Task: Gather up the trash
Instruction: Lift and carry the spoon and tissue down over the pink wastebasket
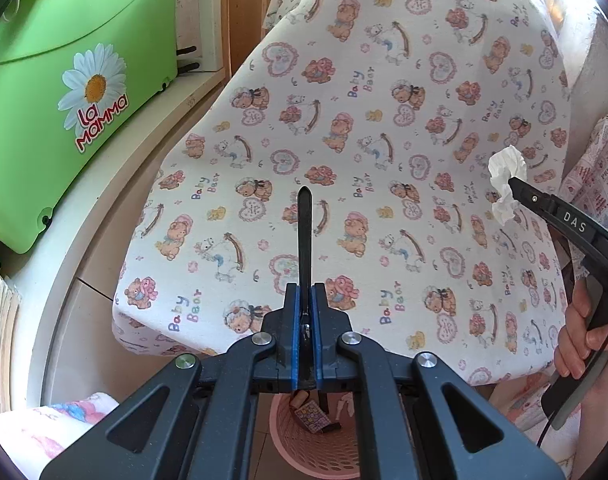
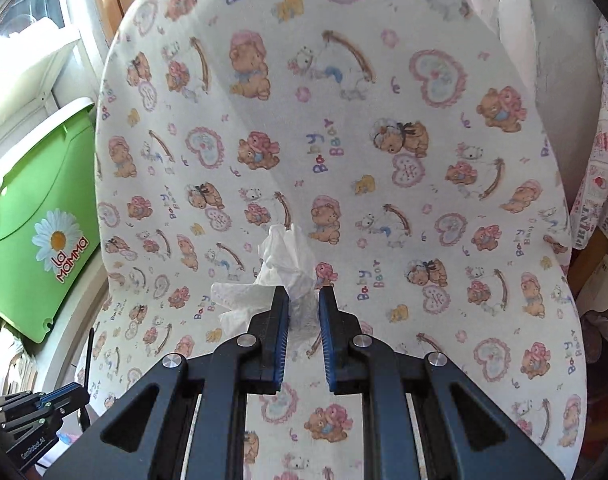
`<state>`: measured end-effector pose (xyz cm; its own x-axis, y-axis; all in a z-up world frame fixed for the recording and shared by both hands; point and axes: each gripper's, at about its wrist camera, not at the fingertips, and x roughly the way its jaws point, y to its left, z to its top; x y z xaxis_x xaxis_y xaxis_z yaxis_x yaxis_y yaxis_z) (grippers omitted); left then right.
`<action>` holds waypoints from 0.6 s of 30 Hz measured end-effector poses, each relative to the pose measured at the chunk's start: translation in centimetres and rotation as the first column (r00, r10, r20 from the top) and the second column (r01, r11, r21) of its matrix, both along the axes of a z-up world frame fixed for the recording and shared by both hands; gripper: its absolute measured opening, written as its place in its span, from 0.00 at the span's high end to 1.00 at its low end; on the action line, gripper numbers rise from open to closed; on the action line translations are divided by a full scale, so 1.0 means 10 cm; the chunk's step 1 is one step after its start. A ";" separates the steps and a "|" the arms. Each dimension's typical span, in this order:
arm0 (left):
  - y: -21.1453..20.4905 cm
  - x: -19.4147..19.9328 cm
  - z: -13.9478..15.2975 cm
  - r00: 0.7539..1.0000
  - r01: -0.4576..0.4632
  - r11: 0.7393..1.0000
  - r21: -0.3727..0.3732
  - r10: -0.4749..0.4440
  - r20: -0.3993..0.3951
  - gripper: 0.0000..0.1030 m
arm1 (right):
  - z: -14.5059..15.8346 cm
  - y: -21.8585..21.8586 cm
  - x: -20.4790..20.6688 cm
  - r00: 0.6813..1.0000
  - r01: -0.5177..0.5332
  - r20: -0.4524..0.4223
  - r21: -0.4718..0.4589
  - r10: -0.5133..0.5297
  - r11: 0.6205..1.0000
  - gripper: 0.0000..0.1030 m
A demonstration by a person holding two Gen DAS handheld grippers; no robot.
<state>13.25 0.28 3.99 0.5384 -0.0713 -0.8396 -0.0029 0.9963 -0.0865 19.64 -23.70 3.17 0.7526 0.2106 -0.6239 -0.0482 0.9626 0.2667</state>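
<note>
Tissue [image 2: 287,268], crumpled and white, pinched between the blue pads of the right gripper [image 2: 301,312], jaws narrowed onto it, loose folds spilling forward and to the left of the fingers. Held just above the bear-print cloth [image 2: 384,140] covering the table, toward that cloth's near right side in the left wrist view.

Going left to right: green box [image 1: 63,100] with a daisy label beyond the cloth's left edge; left gripper [image 1: 304,200] over the cloth's near-middle, jaws pressed together on nothing; pink basket [image 1: 287,436] on the floor below the cloth's near edge, directly under the left gripper, some scraps already inside; then right gripper with tissue [image 1: 506,184], a hand [image 1: 584,332] on its handle.

Deciding relation, by judgement: basket lying left of and below the held tissue, so a carry leftward past the cloth's near edge, then down. Right hand alone loaded; left nearer the basket but empty.
</note>
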 end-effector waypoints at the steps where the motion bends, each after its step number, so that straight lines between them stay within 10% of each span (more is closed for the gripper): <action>1: -0.02 -0.03 0.02 1.000 0.007 1.000 -0.010 -0.006 0.004 0.95 | 0.03 -0.03 -0.08 1.000 -0.002 0.009 0.005 0.002 1.000 0.84; 18: -0.29 -0.65 -0.15 0.992 0.103 0.986 -0.134 -0.111 -0.052 0.95 | -0.10 -0.13 -1.51 0.999 -0.048 0.007 0.175 0.048 0.983 0.84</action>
<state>6.71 -2.65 2.51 0.4713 -0.2373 -0.8495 0.0937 0.9711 -0.2193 4.52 -24.95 2.21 0.7407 0.3519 -0.5722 -0.0941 0.8978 0.4303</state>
